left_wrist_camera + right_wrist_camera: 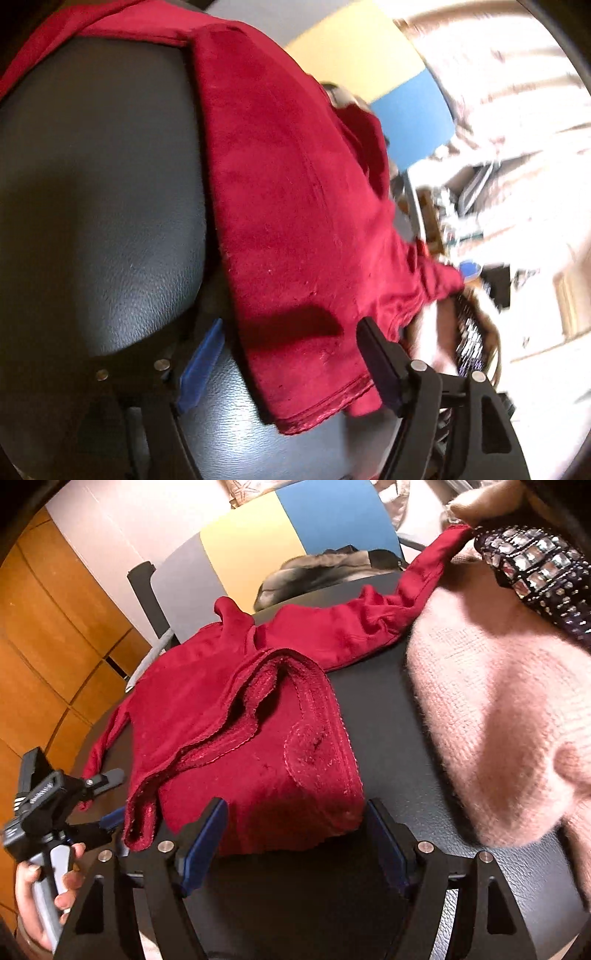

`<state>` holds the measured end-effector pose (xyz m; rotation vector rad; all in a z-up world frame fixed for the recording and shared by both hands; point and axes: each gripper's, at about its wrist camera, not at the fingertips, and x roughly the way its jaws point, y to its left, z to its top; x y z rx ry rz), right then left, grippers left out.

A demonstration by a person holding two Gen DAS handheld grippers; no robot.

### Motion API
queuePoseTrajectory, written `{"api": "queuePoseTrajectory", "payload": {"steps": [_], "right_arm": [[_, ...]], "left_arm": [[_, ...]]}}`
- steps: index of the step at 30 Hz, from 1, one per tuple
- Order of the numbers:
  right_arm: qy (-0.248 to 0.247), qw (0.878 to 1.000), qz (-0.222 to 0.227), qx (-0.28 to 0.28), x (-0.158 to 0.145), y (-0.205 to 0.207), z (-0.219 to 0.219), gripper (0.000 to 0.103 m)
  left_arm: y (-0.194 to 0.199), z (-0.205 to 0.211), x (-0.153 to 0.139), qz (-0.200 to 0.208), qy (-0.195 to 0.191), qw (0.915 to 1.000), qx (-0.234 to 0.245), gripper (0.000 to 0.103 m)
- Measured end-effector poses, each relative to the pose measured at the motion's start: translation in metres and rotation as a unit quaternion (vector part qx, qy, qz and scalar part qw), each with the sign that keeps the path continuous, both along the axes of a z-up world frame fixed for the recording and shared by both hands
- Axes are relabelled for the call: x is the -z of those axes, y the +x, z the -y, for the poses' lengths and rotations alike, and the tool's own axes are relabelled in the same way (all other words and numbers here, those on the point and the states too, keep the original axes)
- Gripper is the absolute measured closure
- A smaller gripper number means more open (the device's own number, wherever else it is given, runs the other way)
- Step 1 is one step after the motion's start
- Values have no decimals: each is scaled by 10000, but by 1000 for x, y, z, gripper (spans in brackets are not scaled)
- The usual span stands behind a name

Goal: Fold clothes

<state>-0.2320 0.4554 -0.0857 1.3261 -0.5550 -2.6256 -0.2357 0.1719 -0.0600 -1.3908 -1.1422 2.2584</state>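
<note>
A red velvet garment (258, 716) lies partly folded on a round dark leather table (399, 738). In the left wrist view it (295, 206) drapes across the table (103, 184). My right gripper (295, 834) is open, its blue-padded fingers (201, 842) either side of the garment's near folded edge. My left gripper (288, 354) is open over the garment's hem; it also shows at the left of the right wrist view (107, 797), beside a sleeve. A bare hand in a pink sweater (498, 709) pinches the far sleeve end (454, 533).
A yellow and blue chair back (280, 528) stands behind the table, with a grey furry thing (317, 572) on it. Orange wooden cabinets (48, 627) are at the left. The person wears a jewelled dark cuff (535, 568).
</note>
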Motion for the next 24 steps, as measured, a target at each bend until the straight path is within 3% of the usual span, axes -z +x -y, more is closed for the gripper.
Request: {"api": "queuePoseTrajectory", "payload": {"steps": [3, 4, 5, 6, 7, 8, 9, 13, 18, 21, 24], "right_arm": [[76, 9999, -21, 85, 2, -2, 4, 27], [99, 9999, -41, 100, 2, -2, 6, 31], [102, 9999, -52, 90, 3, -3, 8, 43], [98, 9999, -54, 70, 4, -4, 11, 51], [93, 9999, -56, 50, 5, -5, 13, 66], [88, 9999, -57, 30, 5, -5, 15, 77], [84, 9999, -59, 10, 6, -6, 17, 82], [51, 9998, -167, -46, -6, -6, 15, 85], [490, 9952, -767, -353, -55, -1, 8, 85], [916, 9865, -1187, -656, -86, 7, 8, 87], [1109, 9667, -1834, -1399, -105, 33, 20, 90]], "left_arm": [[4, -7, 6, -4, 331, 9993, -169, 29], [4, -13, 6, -9, 232, 9996, -184, 32], [3, -21, 6, -16, 63, 9998, -186, 36], [2, -28, 4, -18, -209, 9997, -102, 51], [2, -34, 1, -18, -516, 9987, 12, 73], [0, -34, -1, 8, -545, 9984, 114, 82], [-2, -32, -2, 43, -482, 9986, 213, 87], [-9, -23, -6, 183, -230, 9977, 608, 91], [-1, 27, -60, -397, -567, 9935, 908, 91], [5, 68, -81, -485, -808, 9916, 883, 91], [24, 116, -76, -294, -1118, 9908, 699, 91]]}}
